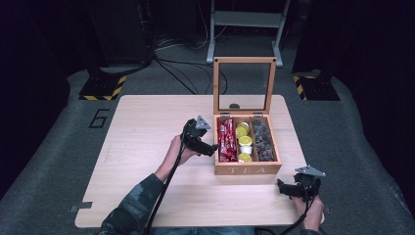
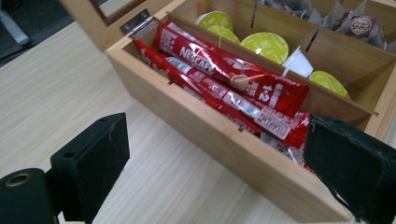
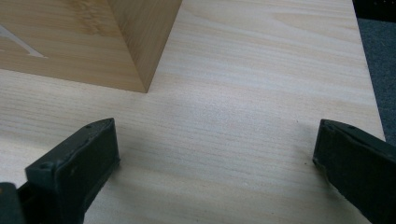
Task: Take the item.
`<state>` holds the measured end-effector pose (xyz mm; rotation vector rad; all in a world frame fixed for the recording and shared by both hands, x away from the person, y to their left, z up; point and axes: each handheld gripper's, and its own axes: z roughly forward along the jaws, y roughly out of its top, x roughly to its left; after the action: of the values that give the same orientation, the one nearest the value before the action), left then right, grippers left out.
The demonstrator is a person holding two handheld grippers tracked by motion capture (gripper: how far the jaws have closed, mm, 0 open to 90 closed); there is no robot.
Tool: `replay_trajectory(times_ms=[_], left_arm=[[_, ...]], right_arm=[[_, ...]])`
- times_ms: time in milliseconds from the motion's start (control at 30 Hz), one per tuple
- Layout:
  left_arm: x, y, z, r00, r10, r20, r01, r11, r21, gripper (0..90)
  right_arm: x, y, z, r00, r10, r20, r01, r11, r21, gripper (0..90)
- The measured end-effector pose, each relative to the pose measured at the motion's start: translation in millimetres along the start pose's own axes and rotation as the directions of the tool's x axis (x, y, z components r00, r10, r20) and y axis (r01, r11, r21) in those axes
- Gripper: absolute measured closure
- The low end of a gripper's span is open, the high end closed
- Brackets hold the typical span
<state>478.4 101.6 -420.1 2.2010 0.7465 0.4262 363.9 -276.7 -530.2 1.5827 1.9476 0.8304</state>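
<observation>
A wooden tea box (image 1: 247, 169) stands open on the table, its glass lid (image 1: 243, 86) upright. Its left compartment holds red Nescafe sachets (image 1: 225, 139) (image 2: 224, 77), the middle one yellow-lidded capsules (image 1: 243, 141) (image 2: 265, 45), the right one dark wrapped packets (image 1: 263, 141) (image 2: 362, 24). My left gripper (image 1: 211, 149) (image 2: 219, 175) is open just beside the box's left wall (image 2: 205, 130), jaws pointing at the sachets, nothing between them. My right gripper (image 1: 283, 186) (image 3: 215, 163) is open low over bare table, just off the box's front right corner (image 3: 140, 70).
The light wooden table (image 1: 147, 127) has wide free room to the left of the box. Its right edge (image 3: 369, 93) lies close to my right gripper. Grey floor, cables and a metal stand base (image 1: 244, 29) lie beyond the far edge.
</observation>
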Motion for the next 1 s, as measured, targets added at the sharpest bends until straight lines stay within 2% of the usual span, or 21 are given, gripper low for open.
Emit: replay_trajectory(times_ms=[300, 400, 667, 767, 1000], left_arm=[[-13.6, 15.8, 17.8, 0.9984, 0.052, 0.023, -0.052, 0.9986, 0.011, 9.5], [-16.5, 18.7, 24.8, 0.9985, 0.044, 0.033, -0.045, 0.9988, 0.017, 10.8], [-22.1, 24.9, 41.4, 0.9968, 0.066, 0.046, -0.067, 0.9968, 0.042, 17.4], [-24.0, 25.1, 46.6, 0.9966, 0.061, 0.056, -0.064, 0.9966, 0.052, 20.2], [-31.4, 22.5, 57.3, 0.9968, 0.054, 0.060, -0.059, 0.9931, 0.101, 32.3]], right_arm=[[0.0, 0.0, 0.0, 1.0000, 0.000, 0.000, 0.000, 1.000, 0.000, 0.0], [0.0, -0.1, -0.1, 1.0000, -0.002, -0.001, 0.002, 1.000, 0.001, 0.0], [0.0, -0.1, -0.1, 1.0000, -0.002, -0.001, 0.002, 1.000, 0.001, 0.0], [-0.1, -0.1, -0.1, 1.0000, -0.003, -0.001, 0.003, 1.000, 0.001, 0.0], [-0.1, -0.1, -0.2, 1.0000, -0.004, -0.001, 0.004, 1.000, 0.001, 0.0]])
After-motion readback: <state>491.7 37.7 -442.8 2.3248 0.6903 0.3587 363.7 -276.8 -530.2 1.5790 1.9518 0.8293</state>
